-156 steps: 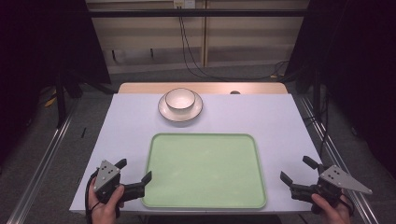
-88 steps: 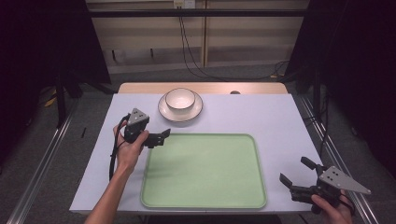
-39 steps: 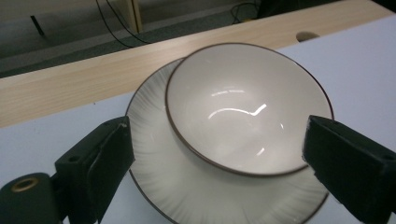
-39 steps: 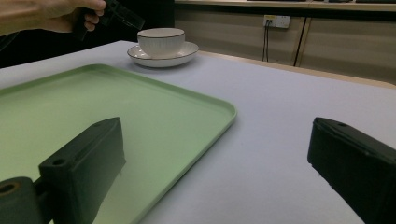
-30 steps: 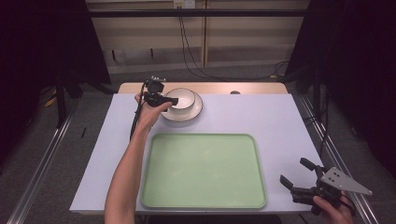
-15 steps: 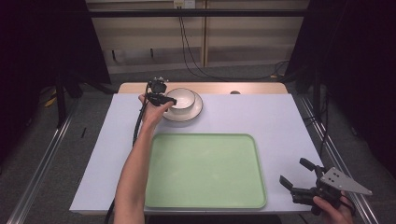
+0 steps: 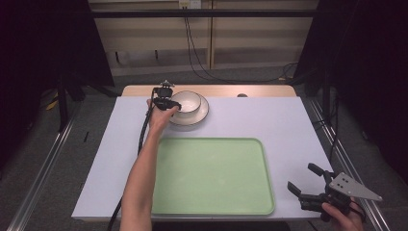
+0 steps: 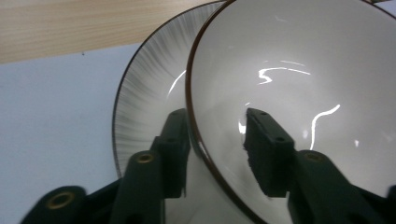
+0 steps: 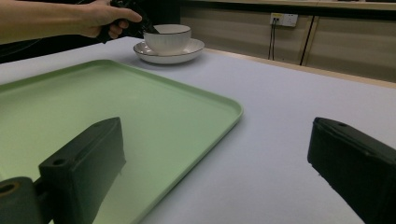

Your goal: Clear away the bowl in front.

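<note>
A white bowl (image 7: 188,99) with a dark rim stands on a ribbed white saucer (image 7: 200,115) at the back of the table. My left gripper (image 7: 175,104) is at the bowl's left edge. In the left gripper view the jaws straddle the rim: one finger (image 8: 173,140) is outside over the saucer (image 8: 147,88), the other is inside the bowl (image 8: 303,70). The jaws have just been closing with the rim between them, and a gap still shows at the inner pad. My right gripper (image 7: 303,178) rests open near the front right corner, holding nothing.
A pale green tray (image 7: 211,173) lies at the front middle of the lavender table cover (image 7: 269,120). The right gripper view has the tray (image 9: 93,107) to the left of its jaws, with the bowl (image 9: 167,37) and the left hand farther back. A wooden strip (image 7: 260,90) edges the table's back.
The left hand has gone from the front left corner to the bowl and sunk onto its left rim, and its jaws have narrowed around it. The right gripper has kept still.
</note>
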The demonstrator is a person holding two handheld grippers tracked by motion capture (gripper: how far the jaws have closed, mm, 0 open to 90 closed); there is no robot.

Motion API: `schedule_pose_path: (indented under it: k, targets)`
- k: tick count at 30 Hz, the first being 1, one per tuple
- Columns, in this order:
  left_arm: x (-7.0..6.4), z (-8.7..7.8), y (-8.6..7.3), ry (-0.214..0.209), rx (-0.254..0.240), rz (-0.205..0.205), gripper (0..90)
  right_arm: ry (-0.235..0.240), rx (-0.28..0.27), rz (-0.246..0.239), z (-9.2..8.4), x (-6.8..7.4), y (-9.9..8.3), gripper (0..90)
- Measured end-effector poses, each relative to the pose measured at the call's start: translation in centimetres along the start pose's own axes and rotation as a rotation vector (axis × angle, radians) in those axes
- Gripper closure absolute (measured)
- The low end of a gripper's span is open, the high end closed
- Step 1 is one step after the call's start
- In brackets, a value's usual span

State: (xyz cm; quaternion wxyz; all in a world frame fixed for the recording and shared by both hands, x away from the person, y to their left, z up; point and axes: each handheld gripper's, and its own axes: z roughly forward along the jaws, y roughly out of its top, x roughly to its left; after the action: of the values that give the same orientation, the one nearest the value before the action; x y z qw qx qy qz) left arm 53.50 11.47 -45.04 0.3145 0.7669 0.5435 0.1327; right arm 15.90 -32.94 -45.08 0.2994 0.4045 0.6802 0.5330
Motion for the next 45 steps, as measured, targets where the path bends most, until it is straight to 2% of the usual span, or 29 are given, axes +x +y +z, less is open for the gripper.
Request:
schedule_pose_path:
  k: [4, 5, 7, 11, 14, 18, 19, 21, 27, 38, 42, 43, 45]
  targets:
    - [0.2, 0.1, 0.0, 0.009, 0.016, -0.02, 68.4, 0.001, 0.002, 0.002, 0.0, 0.0, 0.0, 3.3]
    - [0.1, 0.2, 0.0, 0.027, 0.007, -0.045, 68.4, 0.003, 0.002, -0.001, 0.0, 0.0, 0.0, 3.3]
    - [0.2, 0.3, 0.0, 0.016, 0.007, -0.066, 71.4, -0.003, 0.0, 0.0, 0.0, -0.1, 0.0, 3.3]
    - [0.4, 0.2, 0.0, 0.008, 0.013, -0.071, 74.4, 0.002, 0.0, 0.002, -0.1, 0.0, 0.0, 3.3]
    - [0.6, 0.2, 0.0, -0.029, 0.013, -0.106, 76.5, 0.0, -0.001, 0.002, -0.1, 0.0, 0.0, 3.4]
    - [0.9, 0.1, 0.0, -0.052, 0.021, -0.12, 78.5, -0.003, 0.001, 0.001, -0.1, 0.0, 0.0, 3.4]
    - [1.0, 0.1, 0.0, -0.061, 0.02, -0.138, 78.9, -0.004, 0.001, -0.001, 0.0, -0.1, 0.0, 3.4]
    - [1.2, 0.0, 0.0, -0.069, 0.023, -0.137, 80.3, -0.003, 0.001, 0.002, -0.1, 0.0, 0.0, 3.4]
    - [1.1, -0.1, 0.0, -0.07, 0.012, -0.174, 81.6, -0.004, 0.005, 0.003, -0.1, -0.1, 0.0, 3.4]
    - [1.2, -0.4, 0.1, -0.072, 0.033, -0.156, 82.5, -0.001, 0.0, 0.003, -0.2, -0.1, 0.0, 3.4]
    - [1.2, -0.5, 0.1, -0.092, 0.022, -0.181, 82.3, -0.005, 0.0, 0.003, -0.2, -0.1, 0.0, 3.6]
    - [1.1, -0.6, 0.2, -0.083, 0.021, -0.188, 82.3, -0.002, 0.002, 0.001, -0.2, -0.1, 0.0, 3.6]
    - [0.9, -0.7, 0.2, -0.073, 0.016, -0.177, 82.3, -0.004, 0.002, 0.005, -0.2, -0.1, 0.0, 3.6]
